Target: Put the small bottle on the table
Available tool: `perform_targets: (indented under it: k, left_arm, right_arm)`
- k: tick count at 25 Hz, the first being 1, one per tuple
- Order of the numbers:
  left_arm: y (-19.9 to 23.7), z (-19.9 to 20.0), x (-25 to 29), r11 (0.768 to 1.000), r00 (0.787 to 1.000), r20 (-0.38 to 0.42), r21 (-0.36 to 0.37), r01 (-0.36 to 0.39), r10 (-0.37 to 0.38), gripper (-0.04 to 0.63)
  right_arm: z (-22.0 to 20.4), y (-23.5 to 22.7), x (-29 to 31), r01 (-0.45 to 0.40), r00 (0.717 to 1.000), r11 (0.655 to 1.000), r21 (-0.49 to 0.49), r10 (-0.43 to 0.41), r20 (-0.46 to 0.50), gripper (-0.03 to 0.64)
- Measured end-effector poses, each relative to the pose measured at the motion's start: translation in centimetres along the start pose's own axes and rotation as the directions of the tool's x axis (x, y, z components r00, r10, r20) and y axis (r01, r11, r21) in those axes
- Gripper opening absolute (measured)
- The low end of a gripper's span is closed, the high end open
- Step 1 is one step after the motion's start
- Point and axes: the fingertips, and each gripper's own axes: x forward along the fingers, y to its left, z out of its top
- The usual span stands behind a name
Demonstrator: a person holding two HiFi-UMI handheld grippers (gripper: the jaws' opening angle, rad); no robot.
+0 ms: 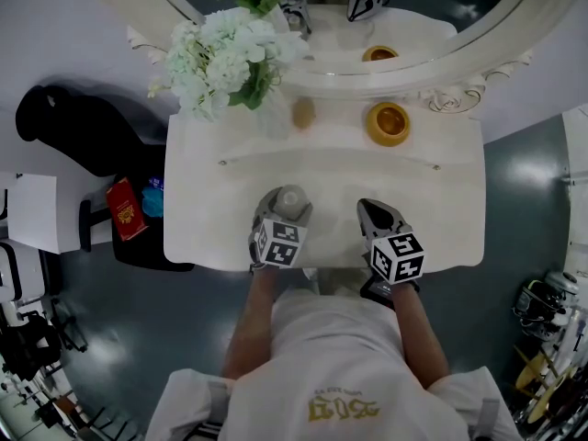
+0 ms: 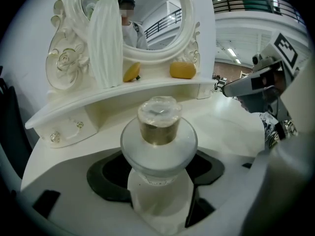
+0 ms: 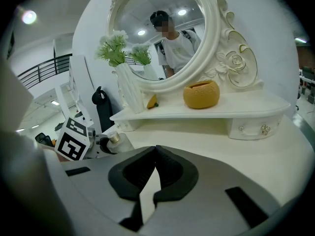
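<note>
The left gripper [image 2: 157, 173] is clamped on the small perfume bottle [image 2: 158, 132] just below its broad shoulder, a hold that leaves it upright with the gold neck and clear cap free. In the head view the bottle shows at lower centre, over the front of the white bench [image 1: 441, 209]. Whether its base touches is hidden. The right gripper [image 3: 155, 156] is pinched closed on nothing, lower right of centre there — probably just parked clear.

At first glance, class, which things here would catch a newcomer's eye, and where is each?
The small bottle stands out, gripped upright in the left tool over the white table's near edge. Behind it, white flowers stand back left, with a yellow bowl to their right below the mirror.
</note>
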Motion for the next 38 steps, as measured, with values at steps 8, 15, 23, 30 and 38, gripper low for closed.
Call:
perform_targets:
  k: [8,15,23,30,38]
  left_arm:
    - [0.0,-0.1,0.2,1.0,1.0,0.004,-0.017,0.005,-0.005,0.345]
    - [0.4,-0.9,-0.6,0.999,1.0,-0.016,-0.04,-0.019,0.019,0.373]
    - [0.3,-1.3,-3.2,0.996,0.999,0.024,-0.087,-0.022,0.024,0.348]
    - [0.9,-0.2,-7.0,0.986,0.993,0.106,-0.163,-0.029,0.046,0.295]
    - [1.2,2.3,-12.1,0.943,0.961,0.271,-0.329,0.044,0.05,0.211]
  right_arm:
    - [0.4,0.1,-0.8,0.011,1.0,1.0,-0.007,-0.01,0.023,0.014]
    - [0.9,0.6,-2.4,0.031,0.998,0.999,-0.029,-0.03,0.051,0.014]
    - [1.2,1.7,-4.0,0.051,0.995,0.996,-0.07,-0.045,0.084,0.014]
    - [2.2,3.8,-5.2,0.062,0.988,0.99,-0.124,-0.044,0.145,0.013]
    - [2.5,6.1,-6.3,0.068,0.979,0.987,-0.143,-0.038,0.2,0.014]
